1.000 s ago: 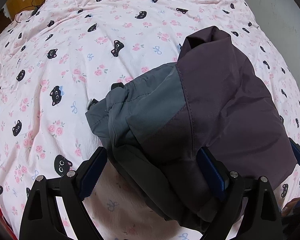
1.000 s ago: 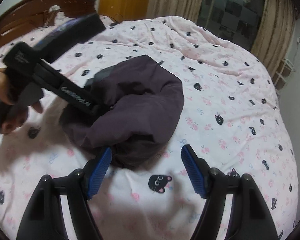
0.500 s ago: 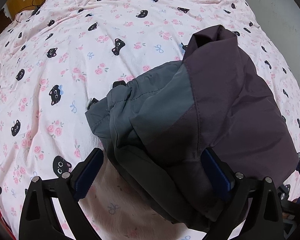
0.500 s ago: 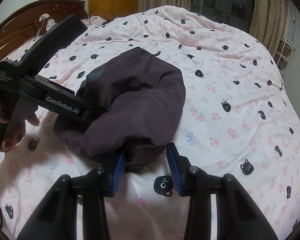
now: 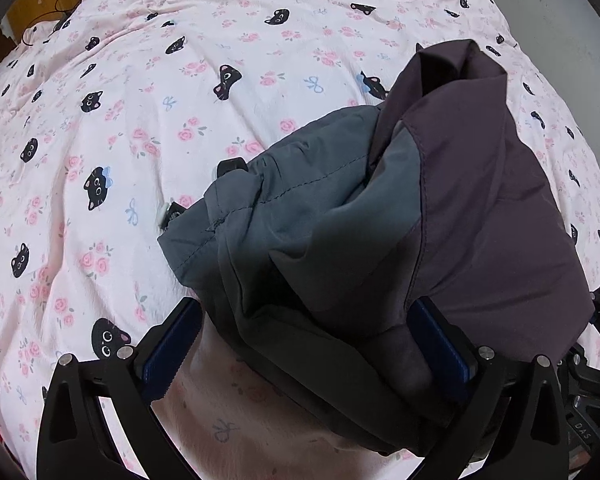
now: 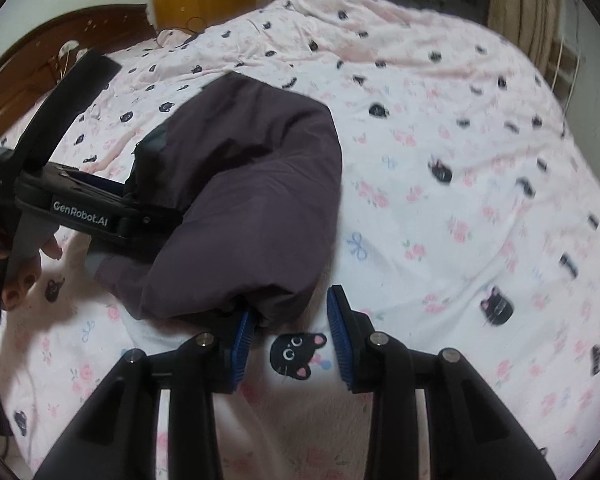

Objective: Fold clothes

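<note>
On the bed: the jacket (image 5: 440, 216), purple with grey panels, lies as a compact rounded bundle on the pink cat-print quilt (image 5: 180, 100), nearer the person's edge than the middle
Shape of the bundle: layers are doubled over one another, with a grey hem edge and a small black tab sticking out on the far-left side; the outline is lumpy, not flat or squared
Left gripper (image 5: 312, 348): its jaws stand wide apart on either side of the bundle's near edge, with cloth bulging between them and over the right pad; they do not look pinched shut on it
Right gripper (image 6: 288, 338): its jaws are parted at the bundle's near corner, the left pad touching or tucked just under the cloth, the right pad over bare quilt; nothing is clamped
Done so far, as a judgement: the jacket is already gathered into a folded mass
Left to do: likely tidying and flattening, or one more fold; whether sleeves are tucked inside cannot be told
</note>
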